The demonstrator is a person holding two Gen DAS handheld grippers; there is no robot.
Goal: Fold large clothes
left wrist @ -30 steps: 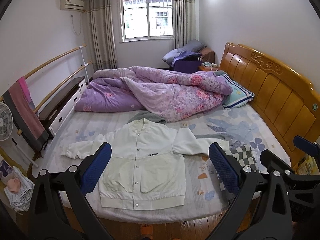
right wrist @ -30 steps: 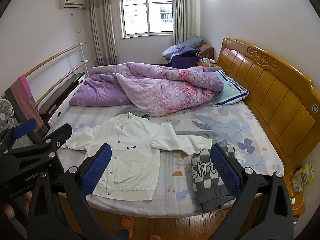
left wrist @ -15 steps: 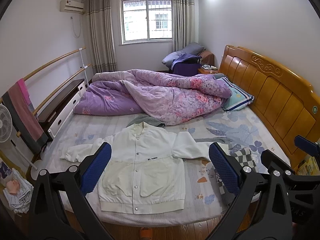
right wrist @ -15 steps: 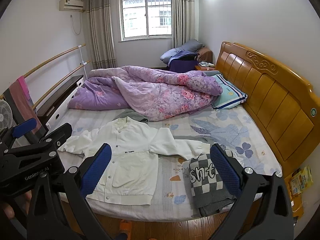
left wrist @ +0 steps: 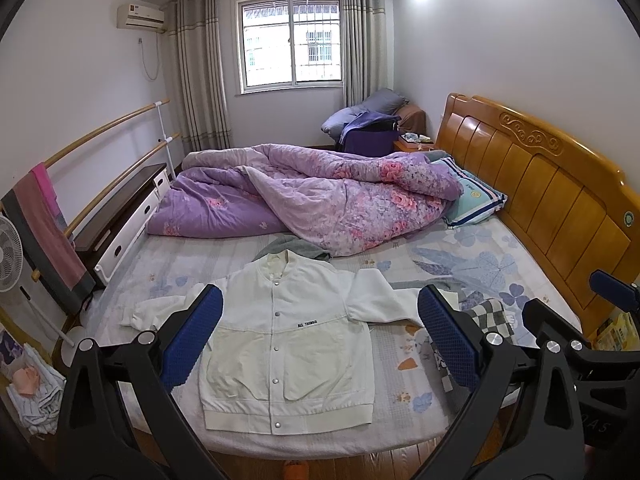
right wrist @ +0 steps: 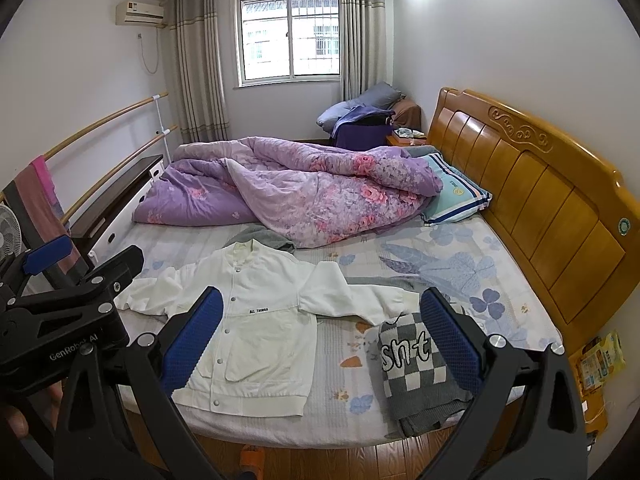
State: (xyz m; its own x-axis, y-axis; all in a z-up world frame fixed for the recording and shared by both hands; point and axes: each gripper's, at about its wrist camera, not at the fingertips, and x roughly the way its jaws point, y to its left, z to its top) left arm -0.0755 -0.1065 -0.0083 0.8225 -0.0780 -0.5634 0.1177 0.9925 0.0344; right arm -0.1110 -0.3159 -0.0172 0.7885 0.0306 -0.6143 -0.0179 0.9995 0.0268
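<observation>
A white button-front jacket [left wrist: 292,336] lies flat, face up, sleeves spread, on the near part of the bed [left wrist: 460,264]; it also shows in the right wrist view [right wrist: 256,324]. My left gripper [left wrist: 320,336] is open and empty, held in the air short of the bed's near edge. My right gripper [right wrist: 320,336] is open and empty too, to the right of the left one. A folded grey checkered sweater [right wrist: 416,368] lies by the jacket's right sleeve.
A crumpled purple floral quilt [left wrist: 320,196] fills the far half of the bed, with a grey garment [left wrist: 296,246] at its edge. A wooden headboard [left wrist: 552,196] is on the right. A fan [left wrist: 10,256] and a rail with towels [left wrist: 44,216] stand left.
Both grippers have drawn back and risen a little from the bed, so the jacket looks smaller and lower. Both stay open. The clothes have not moved.
</observation>
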